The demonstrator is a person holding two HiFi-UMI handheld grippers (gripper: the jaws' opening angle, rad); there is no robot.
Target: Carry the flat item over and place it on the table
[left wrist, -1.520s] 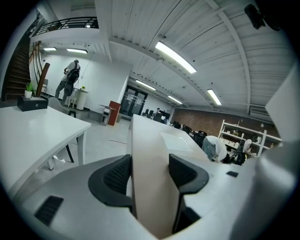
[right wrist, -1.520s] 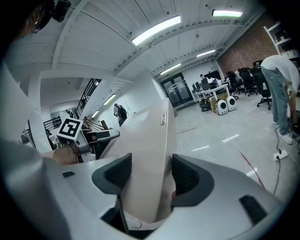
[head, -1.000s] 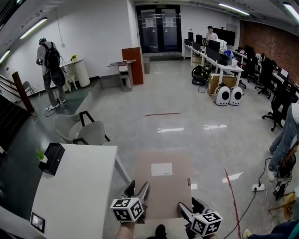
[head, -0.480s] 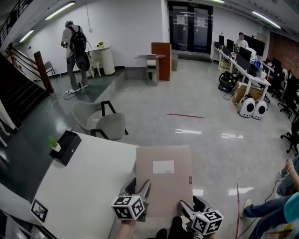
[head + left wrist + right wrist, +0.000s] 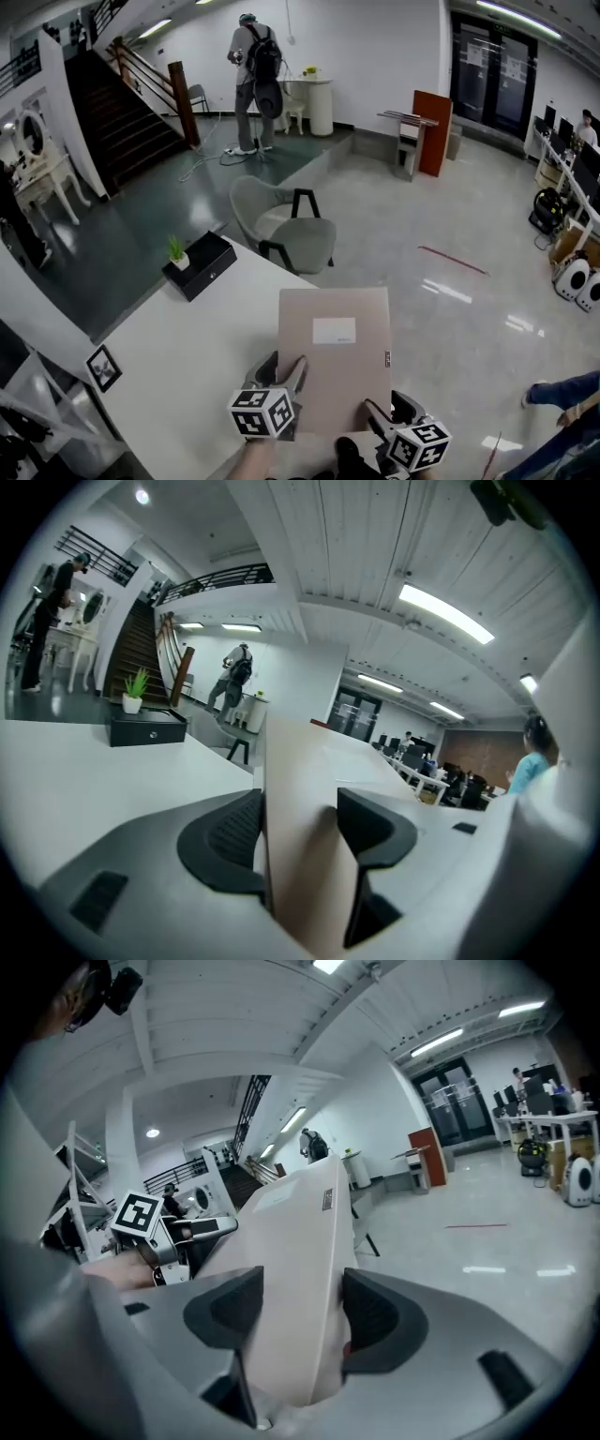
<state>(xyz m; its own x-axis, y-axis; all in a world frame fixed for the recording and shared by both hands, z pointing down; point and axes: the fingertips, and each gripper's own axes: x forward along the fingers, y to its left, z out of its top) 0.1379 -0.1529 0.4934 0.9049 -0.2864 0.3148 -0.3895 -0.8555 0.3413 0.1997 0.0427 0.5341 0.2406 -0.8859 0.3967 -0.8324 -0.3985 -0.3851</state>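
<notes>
flat card (image 5: 333, 375) held over the table's (image 5: 178, 356) right edge
left gripper (image 5: 284, 367) and right gripper (image 5: 386, 410) pinch it; white label (image 5: 334, 330) unreadable.

the right gripper (image 5: 298, 1309) has its jaws clamped on the near edge of a beige cardboard sheet (image 5: 295, 1222). the left gripper (image 5: 192, 1230) meets its left edge.

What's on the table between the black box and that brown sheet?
Nothing; in the head view, only bare white table lies between the box and the sheet.
</notes>
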